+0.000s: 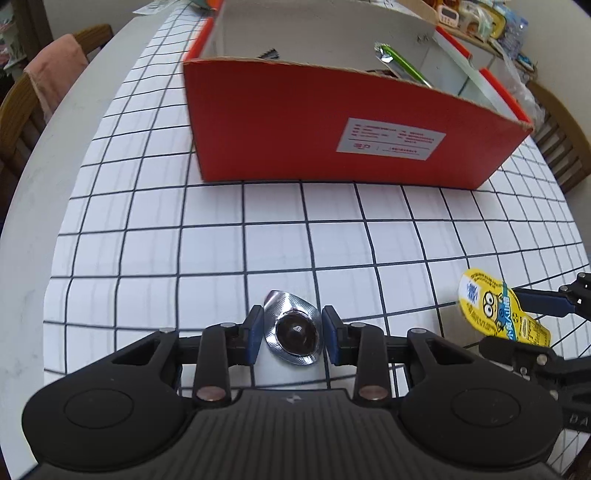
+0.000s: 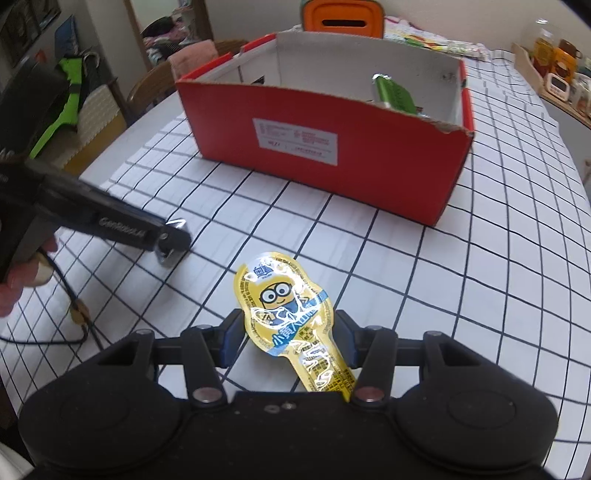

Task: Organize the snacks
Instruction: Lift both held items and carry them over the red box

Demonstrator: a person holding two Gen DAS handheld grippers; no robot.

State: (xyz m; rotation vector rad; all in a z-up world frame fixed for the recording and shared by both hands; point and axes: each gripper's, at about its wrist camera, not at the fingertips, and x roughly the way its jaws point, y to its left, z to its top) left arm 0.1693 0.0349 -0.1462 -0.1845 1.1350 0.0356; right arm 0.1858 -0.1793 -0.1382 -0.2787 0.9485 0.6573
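Left gripper [image 1: 293, 334]: blue pads touching silver foil-wrapped dark sweet [image 1: 293, 332] on checked tablecloth [image 1: 332, 240].
Right gripper [image 2: 291, 338]: clamped on yellow cartoon-printed snack pouch [image 2: 286, 306].
Far: red cardboard box [image 2: 332, 147].

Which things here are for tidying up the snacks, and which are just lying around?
For the job:
- silver-wrapped chocolate, between the left hand-held gripper pads
- yellow cartoon snack pack, held in the right hand-held gripper
- red box
- green snack inside the box

Just lying about:
- pink towel on a chair
- orange container
- shelf clutter
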